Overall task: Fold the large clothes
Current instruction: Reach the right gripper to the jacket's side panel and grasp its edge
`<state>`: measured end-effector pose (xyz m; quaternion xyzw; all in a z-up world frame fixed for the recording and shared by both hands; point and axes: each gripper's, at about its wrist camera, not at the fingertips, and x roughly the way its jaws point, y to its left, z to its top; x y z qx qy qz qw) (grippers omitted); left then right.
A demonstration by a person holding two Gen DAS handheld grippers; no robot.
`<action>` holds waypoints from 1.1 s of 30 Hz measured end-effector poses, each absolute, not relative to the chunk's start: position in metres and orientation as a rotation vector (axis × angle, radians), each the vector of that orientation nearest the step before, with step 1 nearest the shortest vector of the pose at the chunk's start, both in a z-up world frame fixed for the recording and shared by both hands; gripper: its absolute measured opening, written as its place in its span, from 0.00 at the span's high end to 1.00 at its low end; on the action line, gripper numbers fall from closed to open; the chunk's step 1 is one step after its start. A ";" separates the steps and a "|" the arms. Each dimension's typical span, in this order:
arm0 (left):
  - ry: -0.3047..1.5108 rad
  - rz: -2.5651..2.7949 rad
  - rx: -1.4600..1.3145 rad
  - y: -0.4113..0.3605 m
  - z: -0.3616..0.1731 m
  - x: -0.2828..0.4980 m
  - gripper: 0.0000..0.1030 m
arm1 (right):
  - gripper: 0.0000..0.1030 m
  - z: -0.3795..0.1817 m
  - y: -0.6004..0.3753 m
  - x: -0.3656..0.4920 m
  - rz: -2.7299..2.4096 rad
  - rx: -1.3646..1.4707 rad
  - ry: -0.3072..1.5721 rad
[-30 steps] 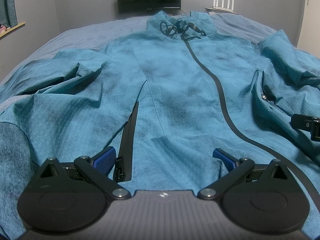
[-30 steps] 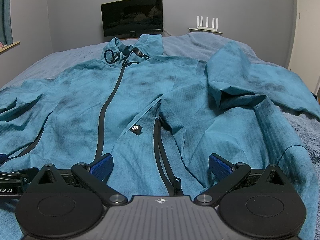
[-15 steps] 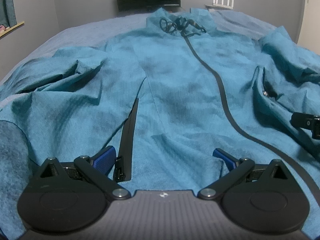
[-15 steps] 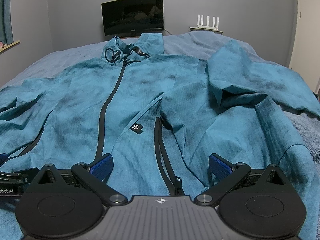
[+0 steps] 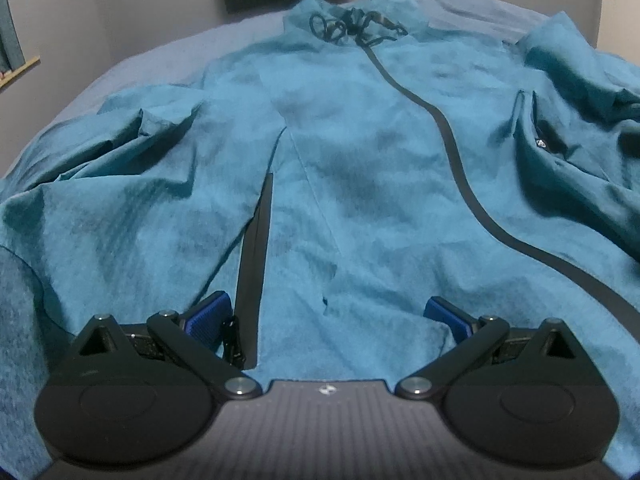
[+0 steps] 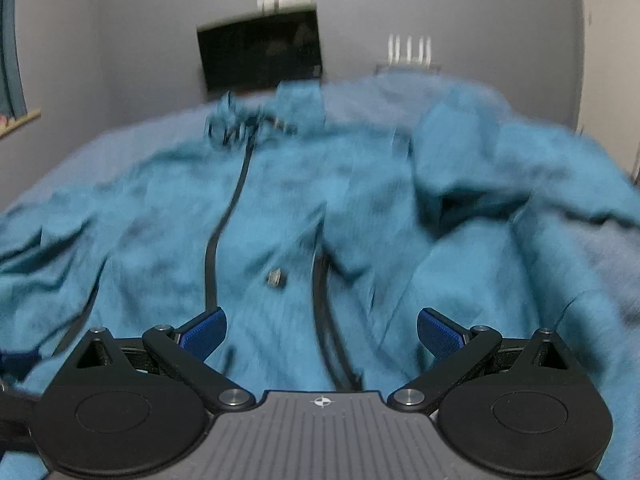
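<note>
Although it was spread front-up across the bed [image 5: 132,64], the teal jacket [image 5: 360,184] was not yet folded at all: its hem lay nearest both cameras and its collar with the black drawcord [image 5: 352,28] lay farthest, so its long axis ran straight away from the tongs, marked by the dark front zipper [image 5: 452,152]. The left tongs [image 5: 326,314] sat low at the hem, jaws spread wide with a stretch of hem cloth lying between the blue pads [image 5: 208,316] but nothing pinched; a black pocket zipper [image 5: 256,264] ended just beside the left pad. The right tongs [image 6: 320,330] were likewise wide open and holding nothing, poised over the hem on the other side of the front zipper, near a second pocket zipper [image 6: 324,320]. Each tongs thus covered its own half of the hem, and a fold would likely carry the hem away toward the collar or bring a side across the middle. The sleeves lay bunched out to either side, the right one [image 6: 472,168] heaped in deep folds. The right wrist view was heavily smeared by motion, so the small logo tab [image 6: 276,279] and the cloth edges there were hard to read, and the hem edge itself was hidden under both tool bodies. A dark screen [image 6: 260,52] stood against the wall beyond the bed.
</note>
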<state>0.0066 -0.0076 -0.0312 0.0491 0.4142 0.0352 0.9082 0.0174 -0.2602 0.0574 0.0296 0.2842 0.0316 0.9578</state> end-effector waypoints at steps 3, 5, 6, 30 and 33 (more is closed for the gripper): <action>0.836 0.045 0.064 -0.002 -0.021 0.008 0.00 | 0.00 0.073 -0.261 0.008 0.046 0.009 0.472; 0.785 0.000 0.008 0.005 -0.004 0.010 0.00 | 0.00 0.086 -0.268 0.001 0.073 -0.003 0.389; 0.753 -0.012 -0.023 0.010 0.007 0.012 0.00 | 0.00 0.093 -0.274 -0.001 0.089 0.001 0.358; 0.765 0.024 -0.053 0.053 -0.008 0.087 0.00 | 0.48 0.017 -0.618 0.105 -0.473 1.110 0.385; 0.783 0.016 -0.056 0.051 -0.012 0.090 0.00 | 0.49 -0.010 -0.627 0.113 -0.478 1.203 0.336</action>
